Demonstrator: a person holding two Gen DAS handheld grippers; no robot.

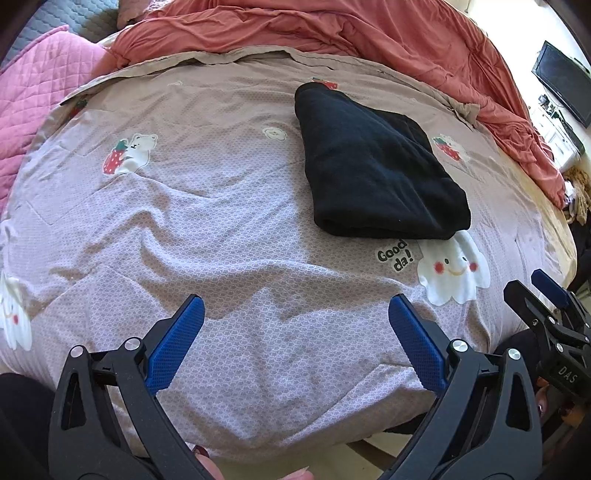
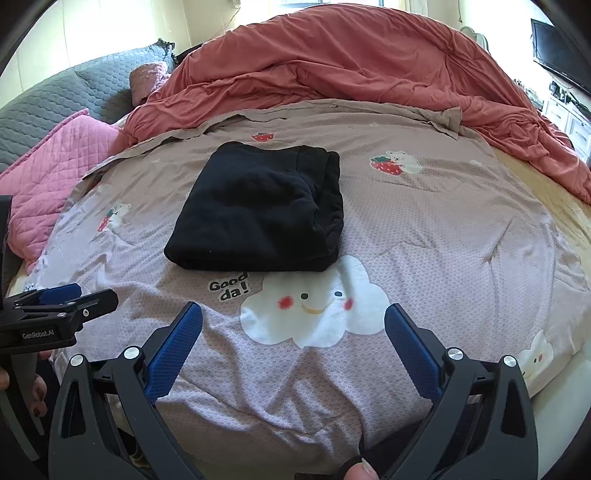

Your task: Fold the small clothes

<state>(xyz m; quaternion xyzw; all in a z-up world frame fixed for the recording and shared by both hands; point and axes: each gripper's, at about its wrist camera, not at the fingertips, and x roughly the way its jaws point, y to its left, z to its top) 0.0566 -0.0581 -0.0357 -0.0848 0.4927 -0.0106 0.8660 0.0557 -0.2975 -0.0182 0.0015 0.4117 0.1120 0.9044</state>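
Left wrist view first: your left gripper point(image 1: 295, 310) hangs over the near part of the printed bedsheet point(image 1: 207, 229), fingers spread wide, blue pads point(image 1: 173, 350) holding nothing and touching nothing. At far left a pink quilted pillow point(image 1: 40, 96) borders the sheet; between it and the folded black garment point(image 1: 373, 166) you have a broad stretch of bare, lightly wrinkled sheet. The garment lies flat right of centre, its near edge just touching the white cloud print point(image 1: 454, 269). Behind it the coral duvet point(image 1: 332, 33) is bunched along the far edge. At the right border your right gripper point(image 1: 543, 295) shows edge-on.

From the right wrist view, the left gripper point(image 2: 74, 299) sits low at the left edge. The garment point(image 2: 258, 214) lies left of centre, well ahead of the right gripper point(image 2: 293, 314), whose fingers are also spread wide and empty above the cloud print point(image 2: 314, 306). Right of the garment the sheet point(image 2: 461, 229) runs bare to the mattress edge.
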